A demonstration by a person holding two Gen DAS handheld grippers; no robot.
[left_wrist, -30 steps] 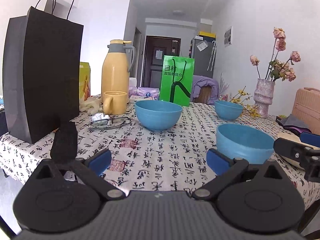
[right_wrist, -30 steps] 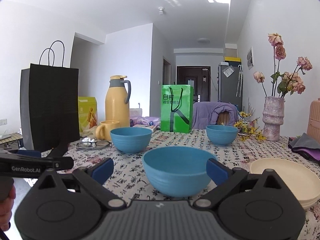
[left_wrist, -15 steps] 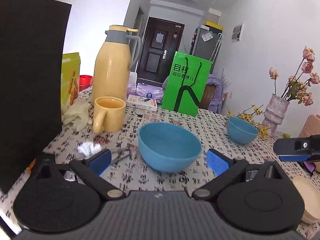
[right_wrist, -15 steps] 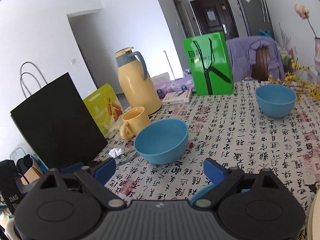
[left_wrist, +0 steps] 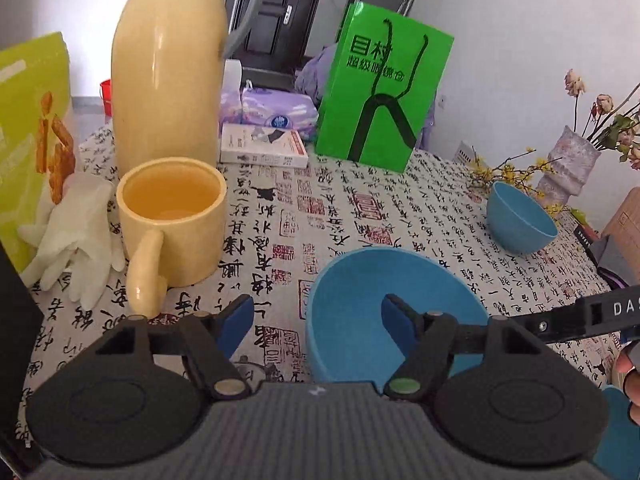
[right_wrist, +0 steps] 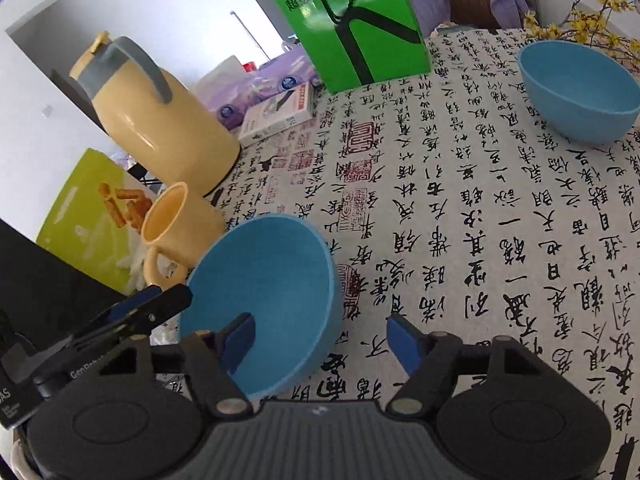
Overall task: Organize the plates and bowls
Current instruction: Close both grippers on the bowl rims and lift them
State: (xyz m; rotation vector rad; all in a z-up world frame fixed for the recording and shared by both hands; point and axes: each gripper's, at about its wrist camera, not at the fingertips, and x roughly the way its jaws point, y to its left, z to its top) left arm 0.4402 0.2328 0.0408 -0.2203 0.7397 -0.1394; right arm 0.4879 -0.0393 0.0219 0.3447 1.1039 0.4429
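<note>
A blue bowl (left_wrist: 396, 308) stands on the script-printed tablecloth beside a yellow mug (left_wrist: 172, 216). My left gripper (left_wrist: 316, 320) straddles the bowl's left wall, one pad inside and one outside; its jaws are closing and the pads are clear of the wall. My right gripper (right_wrist: 322, 340) straddles the opposite wall of the same bowl (right_wrist: 272, 292), its left pad inside and its right pad over the cloth, jaws also closing without touching. Each gripper shows at the edge of the other's view. A second blue bowl (left_wrist: 520, 220) (right_wrist: 576, 92) sits farther back right.
A tall yellow thermos (left_wrist: 168, 80) and white gloves (left_wrist: 76, 236) crowd the left side by the mug. A green paper bag (left_wrist: 380, 96), a small book box (left_wrist: 264, 148) and a vase (left_wrist: 572, 168) stand at the back. A black bag (right_wrist: 44, 296) is at the left.
Both grippers have travelled across the table to the bowl beside the mug and tipped downward. Their jaws have narrowed around its two walls. The right wrist has rolled.
</note>
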